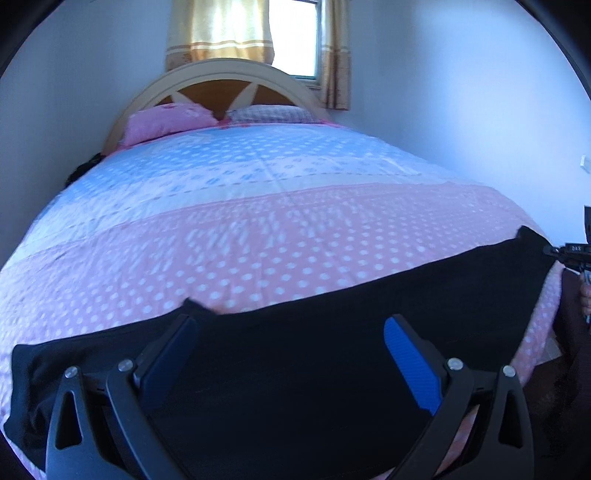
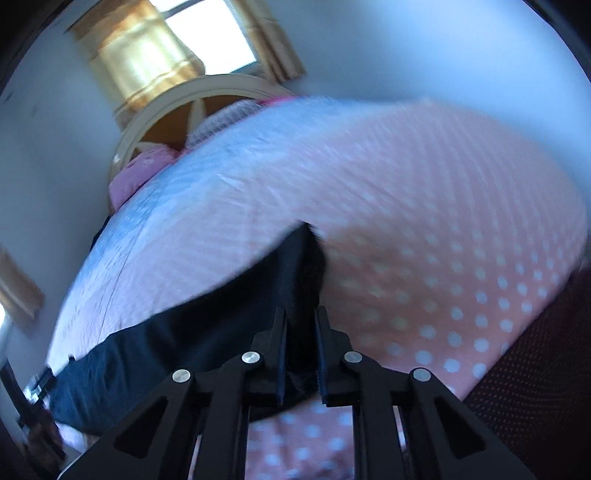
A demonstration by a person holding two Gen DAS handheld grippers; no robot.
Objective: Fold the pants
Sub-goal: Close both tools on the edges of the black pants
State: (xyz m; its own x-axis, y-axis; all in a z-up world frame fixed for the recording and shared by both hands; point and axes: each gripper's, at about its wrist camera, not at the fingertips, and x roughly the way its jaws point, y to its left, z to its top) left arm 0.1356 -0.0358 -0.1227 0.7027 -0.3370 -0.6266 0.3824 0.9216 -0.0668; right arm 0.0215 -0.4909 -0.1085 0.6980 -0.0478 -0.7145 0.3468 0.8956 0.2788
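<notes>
A pair of black pants is being laid out as a long dark band across the lower part of the left wrist frame, stretched flat over the near edge of a bed covered in a quilted spread. The spread is being shown in soft bands: pink with white polka dots nearest the pants, then pale blue with a fainter dotted pattern higher in the frame. The cloth of the pants is being seen as matte and smooth, with one pointed corner lifted at the right edge of the frame. The left gripper is being held released, its two black fingers spread wide above the dark fabric, the ribbed blue pad on the right-hand finger facing inward. In the right wrist view, blurred by motion, the right gripper is being clenched on a narrow fold of the pants, the black cloth being pinched between the close-set jaws and trailing away toward the lower left of the frame. At the top of the left wrist frame, an arched wooden headboard with a cream rim, a pink pillow, a checked pillow and golden curtains are being seen.
</notes>
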